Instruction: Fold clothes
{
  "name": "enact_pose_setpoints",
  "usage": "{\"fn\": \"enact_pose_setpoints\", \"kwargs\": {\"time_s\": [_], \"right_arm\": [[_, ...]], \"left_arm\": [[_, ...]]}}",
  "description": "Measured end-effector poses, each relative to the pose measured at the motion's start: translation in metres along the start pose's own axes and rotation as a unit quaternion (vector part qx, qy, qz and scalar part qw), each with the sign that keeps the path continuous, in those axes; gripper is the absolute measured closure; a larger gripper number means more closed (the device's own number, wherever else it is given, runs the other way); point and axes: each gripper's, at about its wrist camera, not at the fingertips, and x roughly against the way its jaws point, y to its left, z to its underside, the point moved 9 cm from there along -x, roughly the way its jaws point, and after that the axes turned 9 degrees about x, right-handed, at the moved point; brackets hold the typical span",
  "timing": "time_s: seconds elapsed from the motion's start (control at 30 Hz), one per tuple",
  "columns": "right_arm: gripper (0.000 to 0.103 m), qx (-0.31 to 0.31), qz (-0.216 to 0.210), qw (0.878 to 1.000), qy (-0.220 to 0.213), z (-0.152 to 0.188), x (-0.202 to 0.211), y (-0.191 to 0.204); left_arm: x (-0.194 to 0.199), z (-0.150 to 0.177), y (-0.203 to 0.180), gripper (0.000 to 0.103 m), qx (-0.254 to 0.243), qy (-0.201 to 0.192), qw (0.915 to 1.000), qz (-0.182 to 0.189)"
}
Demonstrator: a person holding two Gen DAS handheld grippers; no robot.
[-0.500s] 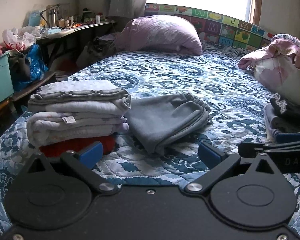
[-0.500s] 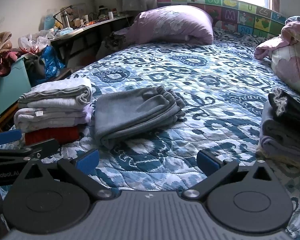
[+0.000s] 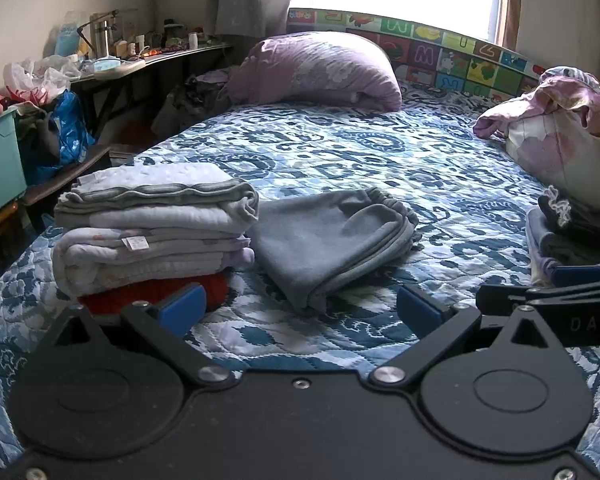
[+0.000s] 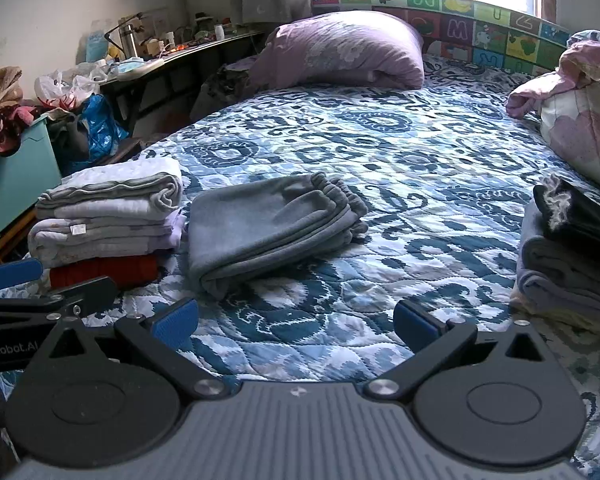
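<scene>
Both of your grippers hang empty over the near edge of the bed: the left gripper has its blue pads spread wide apart, and the right gripper is spread just as wide, neither touching any cloth. The folded grey trousers lie flat on the quilt straight ahead of you, their elastic waistband pointing toward the purple pillow. Just beside them on your left sits the stack of folded clothes, grey and lilac layers over a red piece. A second pile with a dark garment on top sits well apart on your right.

The trousers look ready to go onto the stack. The risk is in the lift: pinch only the top layer and the fold will fall open as you raise it. Catch the bundle at one end alone and it may sag and unroll. The stack is tall and soft, so a sideways nudge while placing could tip its upper layers off toward the bed's edge.
</scene>
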Motion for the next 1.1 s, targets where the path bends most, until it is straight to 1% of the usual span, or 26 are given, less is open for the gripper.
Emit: {"fn": "enact_pose_setpoints", "kwargs": {"time_s": [1.1], "right_arm": [[0.000,-0.010,-0.005,1.000,0.001,0.0046,-0.0036,-0.0015]], "left_arm": [[-0.0030,0.0027,-0.0034,0.000,-0.004,0.000,1.0000,-0.003]]}}
